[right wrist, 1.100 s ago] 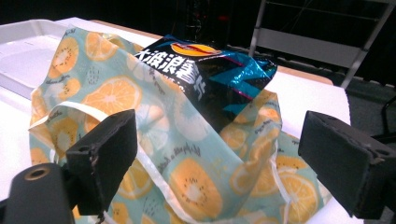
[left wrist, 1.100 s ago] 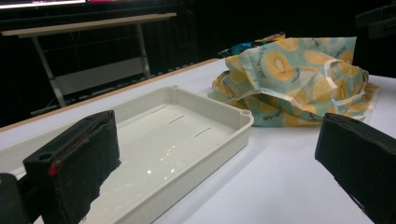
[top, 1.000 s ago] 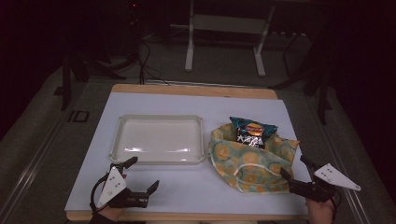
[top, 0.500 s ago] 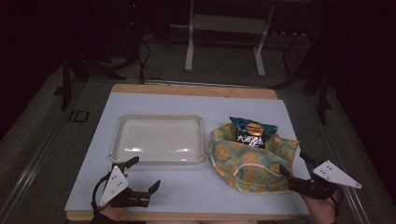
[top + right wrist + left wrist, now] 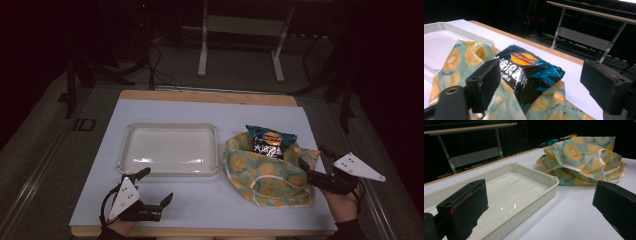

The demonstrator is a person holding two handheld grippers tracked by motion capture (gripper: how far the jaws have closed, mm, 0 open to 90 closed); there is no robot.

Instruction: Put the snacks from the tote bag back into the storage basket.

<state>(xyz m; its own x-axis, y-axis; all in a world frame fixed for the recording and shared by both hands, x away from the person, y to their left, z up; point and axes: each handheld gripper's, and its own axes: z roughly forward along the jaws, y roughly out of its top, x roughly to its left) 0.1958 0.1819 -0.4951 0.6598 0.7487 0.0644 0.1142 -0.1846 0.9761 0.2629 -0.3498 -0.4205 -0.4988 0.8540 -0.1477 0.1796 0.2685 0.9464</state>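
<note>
My right claw (image 5: 314, 161) is open, with nothing between its two black jaws. These jaws have just been closing a little, but a wide gap remains. It hangs at the right edge of the fabric bag with the orange-slice print on pale teal (image 5: 267, 175), near it and, as far as I can see, not touching it. Directly ahead of this claw, in the right gripper view, the dark blue crinkled chip packet with a red and yellow logo (image 5: 529, 70) sticks out of the mouth of the bag. The packet lies between the lines of my two jaws but further forward, and the pads do not press it.

My left claw (image 5: 156, 186) is open too and holds nothing. It rests low over the white table (image 5: 210, 205). Ahead of it and a little to its left lies the shallow cream plastic tray (image 5: 549, 185), just beside the jaw on that side. The bag is further forward on its right side, touching the corner of the tray or very close to it.
</note>
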